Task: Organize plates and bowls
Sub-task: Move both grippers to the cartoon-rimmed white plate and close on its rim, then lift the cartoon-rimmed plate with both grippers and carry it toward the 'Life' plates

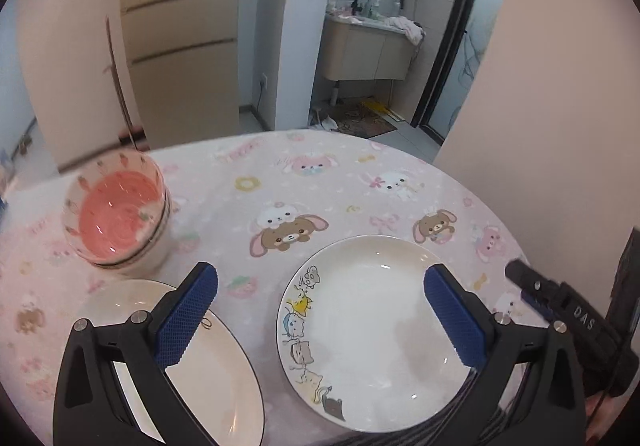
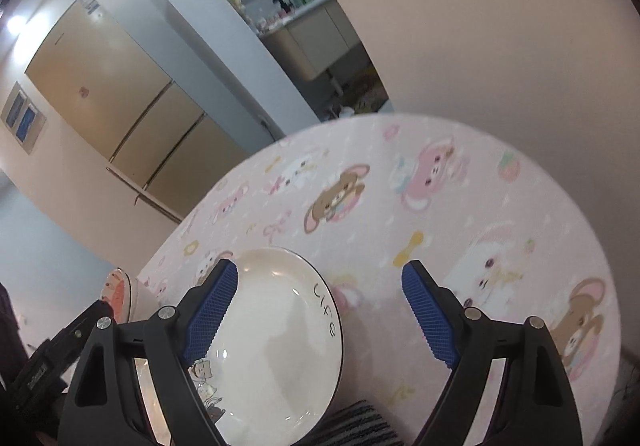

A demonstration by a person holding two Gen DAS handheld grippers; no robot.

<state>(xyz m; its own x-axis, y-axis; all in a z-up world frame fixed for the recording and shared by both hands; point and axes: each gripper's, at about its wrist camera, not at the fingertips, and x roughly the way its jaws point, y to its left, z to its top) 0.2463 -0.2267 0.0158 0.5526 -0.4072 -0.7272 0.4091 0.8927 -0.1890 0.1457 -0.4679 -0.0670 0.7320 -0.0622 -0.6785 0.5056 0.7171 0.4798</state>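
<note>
- Left gripper point(image 1: 320, 320): jaws spread wide, empty, above the cat-pattern plate point(image 1: 372, 330) near the table's point(image 1: 280, 174) front edge.
- Stacked bowls point(image 1: 116, 214): far left; open cloth lies beyond.
- Right gripper point(image 2: 320, 316): jaws wide, empty; the plate point(image 2: 272, 342) beneath its left finger reads "Life".
- "DAS" on the other gripper's body.

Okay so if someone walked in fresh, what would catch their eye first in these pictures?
Probably the pink cartoon-animal tablecloth covering the round table. Next, the stacked bowls with a coral-pink inside at far left, and the white plate with cartoon cats nearest the camera, framed by the left gripper's open blue fingers.
</note>
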